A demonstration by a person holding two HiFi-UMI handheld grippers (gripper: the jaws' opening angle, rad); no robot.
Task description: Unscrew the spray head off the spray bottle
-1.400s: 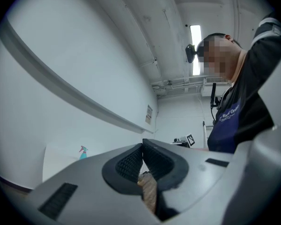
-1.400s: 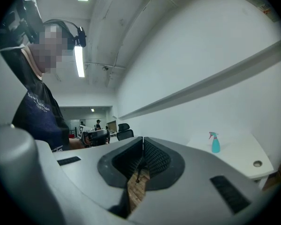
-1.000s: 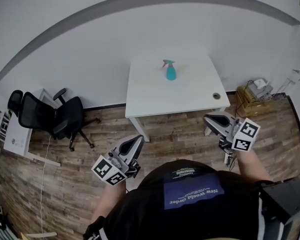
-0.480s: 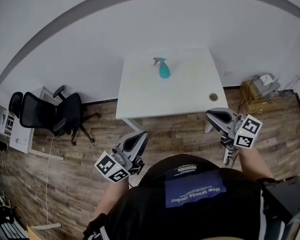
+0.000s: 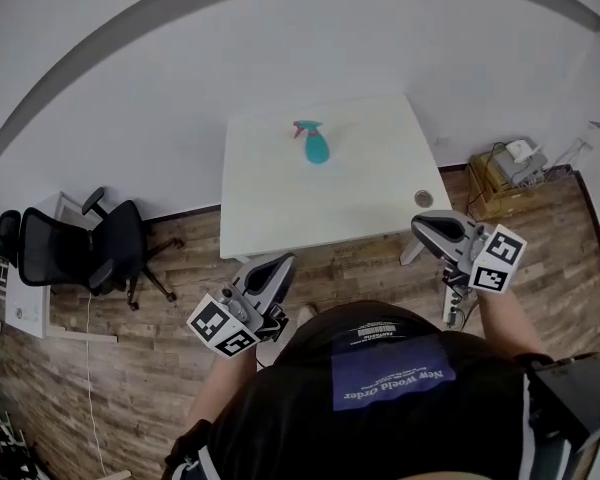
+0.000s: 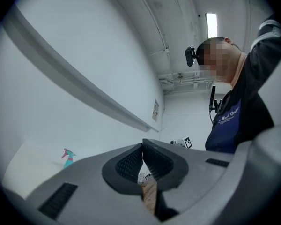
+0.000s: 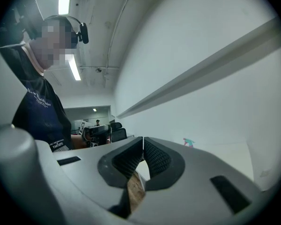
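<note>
Black mesh office chair (image 5: pixel 92 251) at 9 o'clock in the head view, on the wood-plank floor (image 5: pixel 130 368), well clear of the work.

Left gripper (image 5: pixel 283 262) at about 7 o'clock, held low in front of the person's torso and over the floor, short of the table edge. Its own view shows the ribbed pads pressed together with nothing between them.

White rectangular table (image 5: pixel 270 218) spans 11 to 2 o'clock. The small teal plastic spray bottle (image 5: pixel 315 148) stands upright on it at 12 o'clock, toward the far edge, with bare tabletop all round it. The pink spray head (image 5: pixel 305 128) is on the bottle, trigger pointing to 9 o'clock. Both gripper views show the bottle only as a small far shape, well apart from either tool. A small round fitting (image 5: pixel 422 199) sits flush at the table's near right corner.

Right gripper (image 5: pixel 420 225) at 3 o'clock, just off that corner and over the floor. Jaws shut tip to tip and empty, same as the left.

Cardboard box with clutter (image 5: pixel 502 173) at 2 o'clock against the wall, not relevant.

My read on the step: approach phase. There is no contact and the unscrewing hasn't started.

Next move probably needs:
- stepping in to bring both tools over the tabletop
- spreading both sets of jaws before arrival
- one gripper clamping the teal body to stop it spinning or tipping
- the other taking the collar under the pink head, not the trigger, then turning

Which hand takes which part can't be called from here.
</note>
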